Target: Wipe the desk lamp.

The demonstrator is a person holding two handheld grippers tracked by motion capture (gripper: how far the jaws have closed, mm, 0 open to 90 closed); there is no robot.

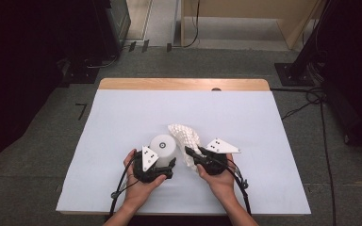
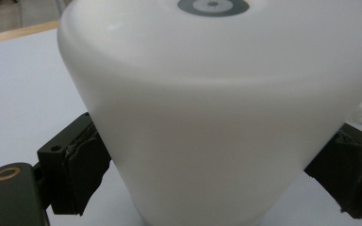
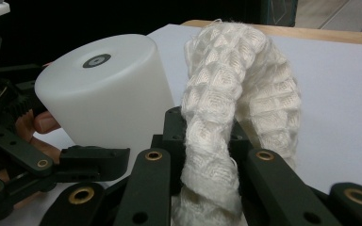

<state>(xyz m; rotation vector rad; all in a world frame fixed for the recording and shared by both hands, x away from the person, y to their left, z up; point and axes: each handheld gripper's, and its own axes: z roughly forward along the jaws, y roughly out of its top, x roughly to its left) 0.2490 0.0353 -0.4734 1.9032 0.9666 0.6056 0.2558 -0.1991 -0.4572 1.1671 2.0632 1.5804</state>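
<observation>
White sheet [image 1: 122, 122] over a wooden table [image 1: 184, 84], largest item, spread across the whole work area; bare wood edge at 12 o'clock.

White plastic cup [image 1: 164, 146], upside down, base with grey ring mark facing up, near the sheet's centre toward 6 o'clock. In the left gripper view the cup [image 2: 217, 117] stands between the two black pads [image 2: 82, 165], walls flaring upward; left pad against the wall, right pad at or very near it. Left gripper [image 1: 162, 170] at 6 o'clock of the cup, jaws set wide round its lower part, apparently clamped on it.

Waffle-weave cloth [image 1: 185, 136], white, bunched into a rope, at 3 o'clock of the cup and just beside it. In the right gripper view the cloth [image 3: 226, 117] rises from between the jaws and arches over toward 3 o'clock. Right gripper [image 1: 192, 154] closed tight on the cloth's lower end, at 5 o'clock of the bunch.

Step in hand, by judgement: cup steadied with one tool, cloth gathered in the other, ready for wiping or stuffing. Next move likely calls for bringing the cloth across to the cup while keeping the cup steady, with care not to tip it or lose the pinch.
</observation>
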